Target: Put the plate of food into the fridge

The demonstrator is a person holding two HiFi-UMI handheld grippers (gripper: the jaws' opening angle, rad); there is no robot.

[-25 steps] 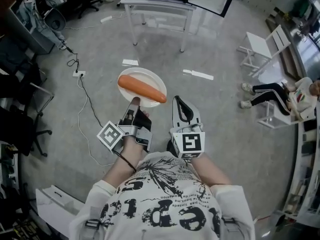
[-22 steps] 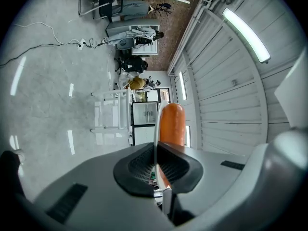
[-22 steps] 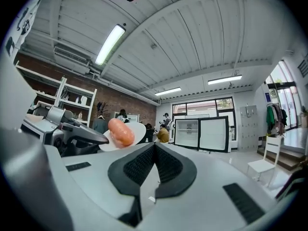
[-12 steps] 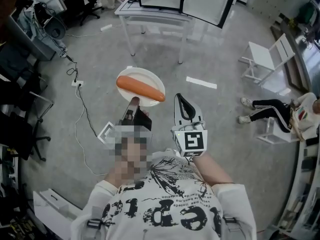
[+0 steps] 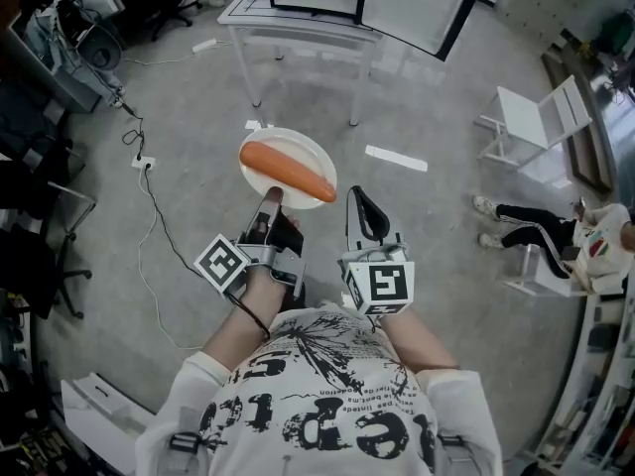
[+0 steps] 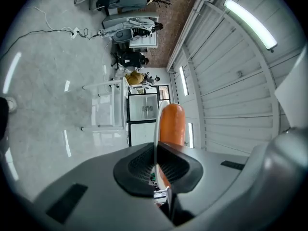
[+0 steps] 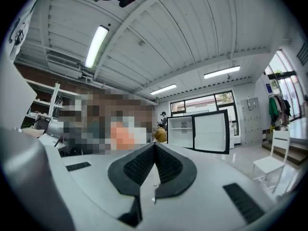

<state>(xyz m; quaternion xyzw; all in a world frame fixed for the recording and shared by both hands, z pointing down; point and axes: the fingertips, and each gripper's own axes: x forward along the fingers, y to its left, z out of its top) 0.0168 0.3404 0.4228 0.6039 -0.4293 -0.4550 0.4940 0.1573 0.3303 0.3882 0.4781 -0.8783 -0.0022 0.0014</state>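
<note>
Left gripper (image 5: pixel 269 200) pinches plate (image 5: pixel 289 141) rim. Plate stiff, breakable, slippery. Orange food (image 5: pixel 288 171), maybe carrot, can roll off; keep flat. Right gripper (image 5: pixel 364 202) closed, empty.

My left gripper (image 5: pixel 270 201) and right gripper (image 5: pixel 358 194) are grey-bodied, with black ribbed pads at the tips. Behind the jaws, the left cube (image 5: pixel 222 263) and right cube (image 5: pixel 382 284) are white with black square markers. A black cable (image 5: pixel 250 317) loops behind the left cube. I wear a white short-sleeved T-shirt (image 5: pixel 327 405) with black lettering.
</note>
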